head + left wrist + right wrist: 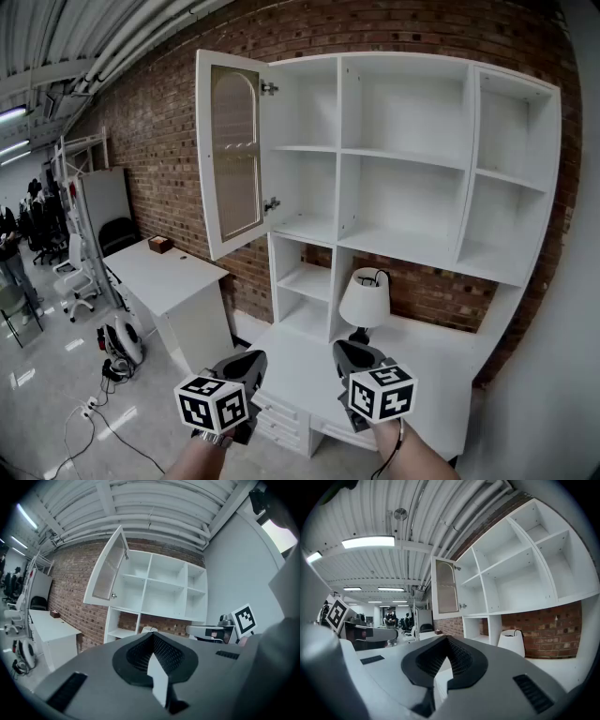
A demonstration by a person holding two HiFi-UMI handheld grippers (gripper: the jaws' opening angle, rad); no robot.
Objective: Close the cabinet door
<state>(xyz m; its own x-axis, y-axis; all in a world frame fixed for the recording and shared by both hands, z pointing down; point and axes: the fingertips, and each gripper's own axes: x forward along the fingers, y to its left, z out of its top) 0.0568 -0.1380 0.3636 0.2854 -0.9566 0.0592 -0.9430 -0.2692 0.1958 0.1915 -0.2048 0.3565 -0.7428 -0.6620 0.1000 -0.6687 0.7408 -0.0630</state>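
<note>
Brick wall [169,159] stands behind a white cabinet [403,112]. Head view: the cabinet door [232,169] hangs wide open on the left, and the left gripper [244,364] and right gripper [356,354] sit low and near, well apart from it. Left gripper view: jaws together and empty, cabinet door [108,569] far off, up left. Right gripper view: jaws together too, cabinet door [446,587] far ahead.
</note>
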